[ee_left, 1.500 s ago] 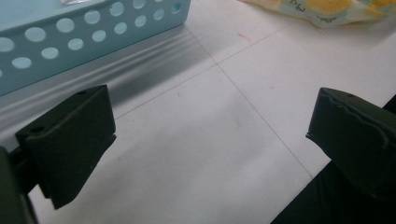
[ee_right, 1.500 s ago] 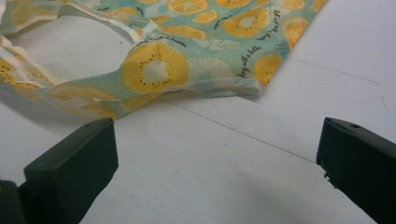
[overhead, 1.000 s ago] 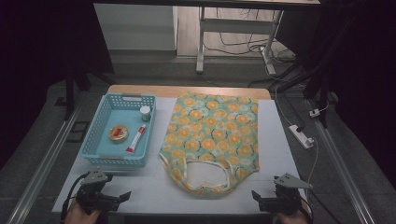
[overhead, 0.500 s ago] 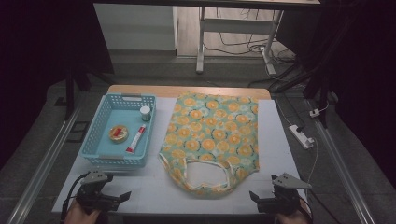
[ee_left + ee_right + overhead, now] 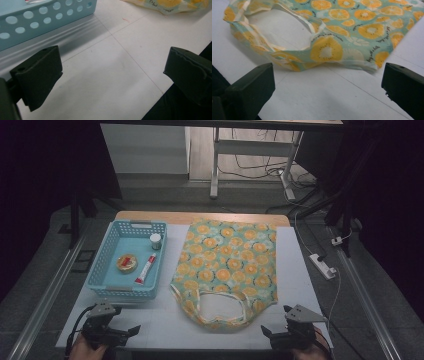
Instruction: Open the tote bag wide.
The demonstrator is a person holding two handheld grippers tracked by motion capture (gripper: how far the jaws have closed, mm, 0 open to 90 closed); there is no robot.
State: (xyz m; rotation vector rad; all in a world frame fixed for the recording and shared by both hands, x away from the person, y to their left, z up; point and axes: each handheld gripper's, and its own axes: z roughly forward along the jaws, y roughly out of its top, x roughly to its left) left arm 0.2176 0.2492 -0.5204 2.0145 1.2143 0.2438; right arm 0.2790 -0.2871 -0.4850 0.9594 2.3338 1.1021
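A cloth tote bag (image 5: 227, 265) printed with orange slices lies flat in the middle of the white table (image 5: 165, 320), handles (image 5: 220, 312) toward me. The right gripper view takes in the handle loop (image 5: 277, 50) and the bag's near corner (image 5: 352, 55) just beyond the jaws. My left gripper (image 5: 131, 332) rests open at the table's front left, short of a light blue basket (image 5: 125, 290). My right gripper (image 5: 266, 332) rests open at the front right, just short of the bag's handles. Nothing is between either pair of jaws.
The basket wall (image 5: 37, 20) stands close ahead-left of the left gripper. Inside the basket lie a round yellow tin (image 5: 126, 262), a red and white tube (image 5: 145, 269) and a small capped jar (image 5: 155, 241). A power strip (image 5: 322, 265) lies off the table's right edge.
Both grippers stay at the front edge; the right one has shifted slightly to the left, toward the bag's handles. The bag and basket have not moved.
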